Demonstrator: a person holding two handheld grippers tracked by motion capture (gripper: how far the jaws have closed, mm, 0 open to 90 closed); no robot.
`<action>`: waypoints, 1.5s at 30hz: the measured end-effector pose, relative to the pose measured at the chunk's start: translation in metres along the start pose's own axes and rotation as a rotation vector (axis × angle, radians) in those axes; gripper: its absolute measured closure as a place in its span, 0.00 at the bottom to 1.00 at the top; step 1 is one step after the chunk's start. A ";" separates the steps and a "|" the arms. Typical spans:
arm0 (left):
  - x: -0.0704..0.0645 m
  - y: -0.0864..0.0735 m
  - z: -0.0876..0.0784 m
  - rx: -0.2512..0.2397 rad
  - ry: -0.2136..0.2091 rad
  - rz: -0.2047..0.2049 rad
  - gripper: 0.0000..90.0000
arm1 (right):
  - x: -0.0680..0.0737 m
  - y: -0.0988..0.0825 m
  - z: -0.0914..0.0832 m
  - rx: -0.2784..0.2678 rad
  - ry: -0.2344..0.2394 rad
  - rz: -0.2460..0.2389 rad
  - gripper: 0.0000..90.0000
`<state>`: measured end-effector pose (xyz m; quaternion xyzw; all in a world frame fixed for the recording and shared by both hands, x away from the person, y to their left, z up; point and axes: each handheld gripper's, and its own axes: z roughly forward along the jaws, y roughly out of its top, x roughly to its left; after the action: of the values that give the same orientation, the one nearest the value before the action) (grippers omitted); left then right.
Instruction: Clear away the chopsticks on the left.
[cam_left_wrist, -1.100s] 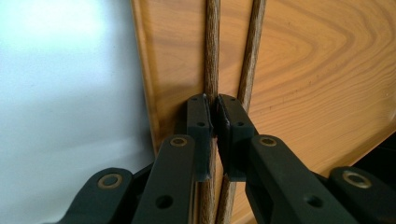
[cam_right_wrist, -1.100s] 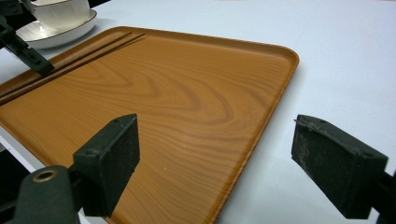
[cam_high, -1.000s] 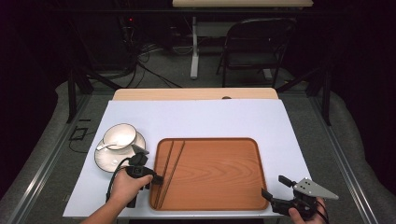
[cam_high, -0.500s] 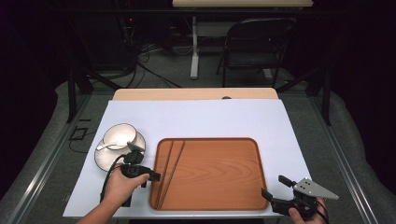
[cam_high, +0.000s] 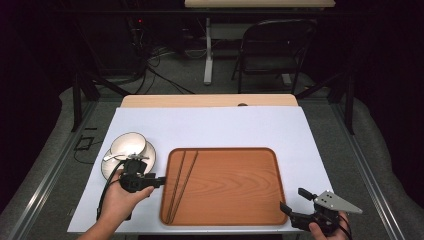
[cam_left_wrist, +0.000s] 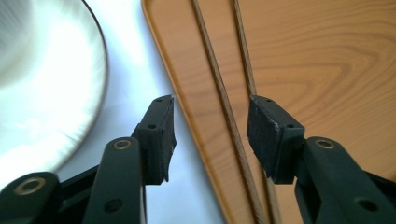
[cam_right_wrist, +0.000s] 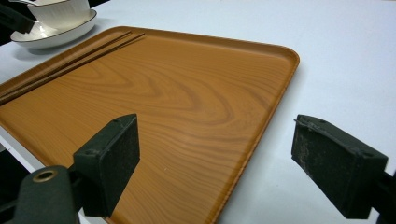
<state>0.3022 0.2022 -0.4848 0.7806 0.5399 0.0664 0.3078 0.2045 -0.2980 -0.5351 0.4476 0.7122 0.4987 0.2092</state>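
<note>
Across the tabletop (cam_high: 210, 125) a pale sheet is spread, and on it a wooden tray (cam_high: 235, 190) is laid near the front edge. Just left of the tray a white plate (cam_high: 111, 164) carrying a bowl (cam_high: 127, 145) is set. Along the tray's left side two chopsticks (cam_high: 181, 182) are laid side by side. Above them the left hand-held gripper (cam_left_wrist: 211, 135) is held; its jaws have just been opening, nothing pinched between them. At the tray's front right corner the right hand-held gripper (cam_right_wrist: 215, 163) is held, jaws spread wide and empty.
</note>
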 end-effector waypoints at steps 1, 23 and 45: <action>0.000 -0.001 -0.002 -0.011 0.020 0.028 0.57 | 0.000 0.000 0.000 0.000 0.000 0.001 0.16; 0.006 -0.038 -0.024 -0.219 0.094 0.293 0.44 | 0.000 0.000 0.000 0.000 -0.003 0.001 0.16; 0.035 -0.080 -0.023 -0.378 0.095 0.134 0.41 | 0.001 0.000 0.001 0.003 -0.003 0.003 0.16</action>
<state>0.2421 0.2609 -0.5189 0.7391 0.4785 0.2237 0.4180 0.2046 -0.2969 -0.5352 0.4495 0.7120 0.4973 0.2089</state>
